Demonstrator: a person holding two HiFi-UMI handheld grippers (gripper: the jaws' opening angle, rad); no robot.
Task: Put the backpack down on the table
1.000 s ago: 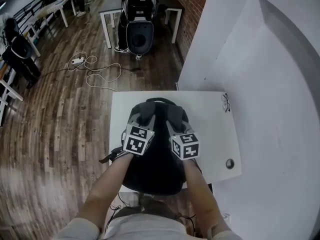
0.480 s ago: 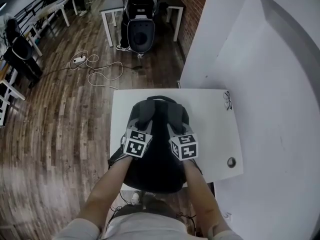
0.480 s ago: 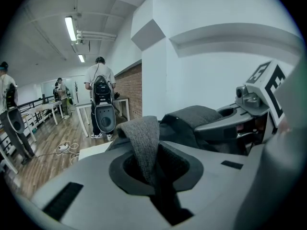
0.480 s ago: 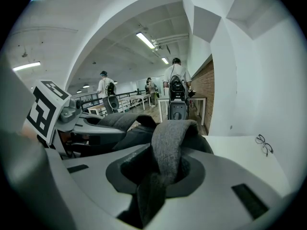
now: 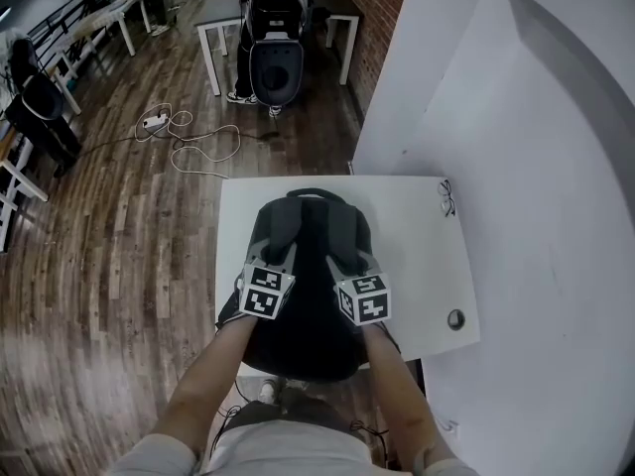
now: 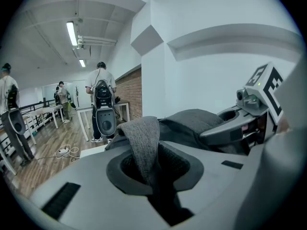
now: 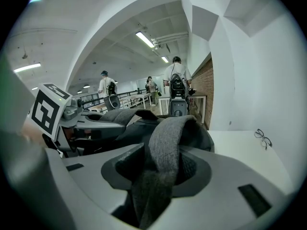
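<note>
Nearest the camera, the person's two forearms [image 5: 213, 375] reach forward over a black backpack [image 5: 308, 315]. It lies on the white bench [image 5: 417, 256], with its near end hanging over the bench's near edge.

The left hand-held gripper [image 5: 281, 251] [image 6: 153, 176] is clamped on the left shoulder strap [image 5: 284, 221] [image 6: 144, 138]. The grey webbing is pinched tight in the narrow slot between its jaws.

Just beside it, the right hand-held gripper [image 5: 342, 253] [image 7: 156, 176] has the right shoulder strap [image 5: 343, 228] [image 7: 168, 138] between its jaws. These jaws are opening, and the strap sits bunched in a gap visibly wider than the left one. Whether the pads press on it at all is hard to judge; it looks slack. Each gripper view shows the other gripper's marker cube off to the side.

Beyond the jaws, both straps arch up and over to the top of the backpack, which points away from the person, towards the bench's far edge.

To the right a round hole [image 5: 455, 319] shows near the bench's near right corner, and a pair of spectacles [image 5: 447, 198] [image 7: 262, 137] lies at the far right corner against the white wall [image 5: 536, 167].

Past the bench the wooden floor [image 5: 129, 266] carries a looped white cable [image 5: 184, 142]. Farther off a person [image 5: 273, 28] with a dark rig on the back stands at another table [image 5: 213, 13], beside a brick wall [image 5: 377, 28].
</note>
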